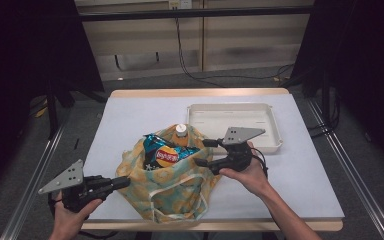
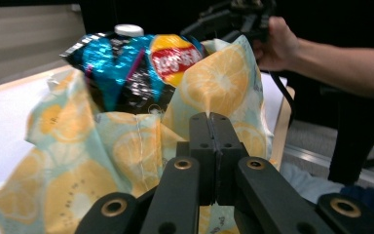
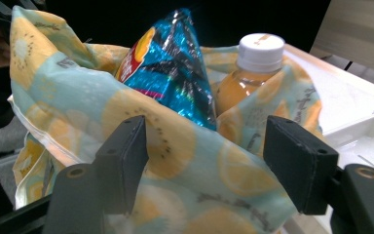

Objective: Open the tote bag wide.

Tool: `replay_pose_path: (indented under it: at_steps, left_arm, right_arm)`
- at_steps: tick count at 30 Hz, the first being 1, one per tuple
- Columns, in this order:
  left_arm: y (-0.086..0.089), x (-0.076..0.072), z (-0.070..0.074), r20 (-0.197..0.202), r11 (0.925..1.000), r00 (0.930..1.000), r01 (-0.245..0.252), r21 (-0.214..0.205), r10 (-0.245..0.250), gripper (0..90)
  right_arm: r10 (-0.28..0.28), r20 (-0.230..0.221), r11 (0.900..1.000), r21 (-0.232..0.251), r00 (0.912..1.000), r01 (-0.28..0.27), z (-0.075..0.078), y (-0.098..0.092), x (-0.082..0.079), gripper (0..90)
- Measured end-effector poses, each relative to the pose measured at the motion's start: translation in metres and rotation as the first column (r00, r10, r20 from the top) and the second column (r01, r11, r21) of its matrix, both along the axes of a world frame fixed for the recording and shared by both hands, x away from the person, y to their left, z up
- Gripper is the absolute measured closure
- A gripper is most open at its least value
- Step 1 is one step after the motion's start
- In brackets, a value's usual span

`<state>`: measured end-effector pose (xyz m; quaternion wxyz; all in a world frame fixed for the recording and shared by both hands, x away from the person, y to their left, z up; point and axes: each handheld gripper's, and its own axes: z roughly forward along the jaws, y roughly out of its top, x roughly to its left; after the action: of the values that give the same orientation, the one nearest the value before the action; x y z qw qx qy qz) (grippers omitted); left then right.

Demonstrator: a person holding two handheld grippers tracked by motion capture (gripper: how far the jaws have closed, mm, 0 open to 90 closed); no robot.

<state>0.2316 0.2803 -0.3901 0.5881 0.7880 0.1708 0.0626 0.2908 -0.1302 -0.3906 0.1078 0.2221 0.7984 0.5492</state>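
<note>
While the left tongs point(image 2: 209, 117) pinch the bag's point(image 1: 172, 187) fabric to steady it, the right tongs point(image 3: 204, 161) stand open around its rim.

Table point(image 1: 130, 115) with a white top and light wood edge stands mid-room. Grey floor point(image 1: 190, 82) all around it. Far wall point(image 1: 245, 40) is pale beige panelling with horizontal seams. Black cables point(image 1: 190, 65) hang down the wall and trail over the floor to the right. Dark horizontal bar point(image 1: 195, 12) runs across the far top. Black curtains point(image 1: 25, 60) close off left and right sides. Metal rails point(image 1: 35, 175) run along the floor on both sides of the table. Light is dim and even, brightest on the tabletop.
</note>
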Motion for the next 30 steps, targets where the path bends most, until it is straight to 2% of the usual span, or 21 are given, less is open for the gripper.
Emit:
replay_pose_path:
  at_steps: [2, 4, 6, 7, 9, 12, 13, 14, 20, 21, 22, 23, 25, 26, 29, 30]
  left_arm:
    - [-0.002, -0.006, -0.001, 0.002, 0.9996, 0.9998, 0.022, 0.015, -0.022, 89.7]
    - [-0.003, -0.012, -0.005, -0.001, 0.9992, 0.9994, 0.035, 0.019, -0.035, 89.6]
    - [-0.004, -0.015, -0.011, -0.011, 0.9984, 0.9988, 0.048, 0.031, -0.047, 89.6]
    - [-0.005, -0.016, -0.014, -0.019, 0.9979, 0.9987, 0.048, 0.043, -0.047, 89.5]
    - [-0.007, -0.017, -0.021, -0.033, 0.996, 0.998, 0.056, 0.07, -0.053, 89.4]
    - [-0.009, -0.015, -0.028, -0.057, 0.9912, 0.9962, 0.072, 0.111, -0.066, 89.2]
    - [-0.009, -0.015, -0.03, -0.064, 0.9908, 0.9963, 0.065, 0.119, -0.058, 89.2]
    - [-0.01, -0.014, -0.033, -0.075, 0.9913, 0.9955, 0.067, 0.113, -0.059, 89.2]
    - [-0.01, -0.01, -0.044, -0.103, 0.9843, 0.9942, 0.047, 0.17, -0.03, 89.3]
    - [-0.009, -0.008, -0.046, -0.101, 0.9804, 0.9945, 0.047, 0.192, -0.028, 89.3]
    - [-0.009, -0.008, -0.046, -0.101, 0.9804, 0.9945, 0.047, 0.192, -0.028, 89.3]
    - [-0.008, -0.007, -0.051, -0.129, 0.9786, 0.9914, 0.045, 0.201, -0.019, 89.3]
    - [-0.007, -0.004, -0.056, -0.165, 0.9806, 0.9862, 0.049, 0.19, -0.017, 89.4]
    - [-0.007, -0.001, -0.057, -0.176, 0.9782, 0.9843, 0.052, 0.201, -0.016, 89.4]
    - [-0.01, 0.001, -0.062, -0.186, 0.9718, 0.9825, 0.05, 0.23, -0.006, 89.4]
    - [-0.01, 0.001, -0.062, -0.186, 0.9718, 0.9825, 0.05, 0.23, -0.006, 89.4]
  right_arm:
    - [0.037, -0.017, 0.9993, -0.009, 0.9992, -0.037, -0.001, 0.0, -0.002, 39.5]
    - [0.042, -0.031, 0.9988, -0.023, 0.9987, -0.042, -0.004, 0.0, -0.003, 46.4]
    - [0.049, -0.045, 0.9983, -0.029, 0.9978, -0.05, -0.007, -0.001, -0.004, 49.4]
    - [0.048, -0.051, 0.9983, -0.031, 0.9976, -0.049, -0.009, -0.002, -0.004, 55.2]
    - [0.056, -0.062, 0.9979, -0.03, 0.9965, -0.058, -0.011, -0.004, -0.006, 61.1]
    - [0.075, -0.074, 0.9963, -0.037, 0.9945, -0.078, -0.016, -0.006, -0.011, 78.2]
    - [0.084, -0.081, 0.9951, -0.045, 0.9931, -0.088, -0.017, -0.007, -0.013, 85.8]
    - [0.098, -0.089, 0.9934, -0.05, 0.9911, -0.103, -0.019, -0.007, -0.015, 89.2]
    - [0.105, -0.111, 0.9919, -0.059, 0.9882, -0.112, -0.028, -0.009, -0.023, 90.0]
    - [0.102, -0.116, 0.9921, -0.061, 0.988, -0.11, -0.029, -0.01, -0.024, 90.0]
    - [0.102, -0.116, 0.9921, -0.061, 0.988, -0.11, -0.029, -0.01, -0.024, 90.0]
    - [0.101, -0.124, 0.9925, -0.056, 0.9871, -0.109, -0.033, -0.013, -0.027, 90.0]
    - [0.102, -0.135, 0.9927, -0.05, 0.9856, -0.11, -0.038, -0.015, -0.031, 90.0]
    - [0.101, -0.14, 0.9923, -0.058, 0.985, -0.11, -0.041, -0.016, -0.033, 90.0]
    - [0.103, -0.151, 0.99, -0.081, 0.9832, -0.116, -0.05, -0.016, -0.038, 90.0]
    - [0.102, -0.147, 0.989, -0.091, 0.9838, -0.116, -0.053, -0.017, -0.04, 90.0]
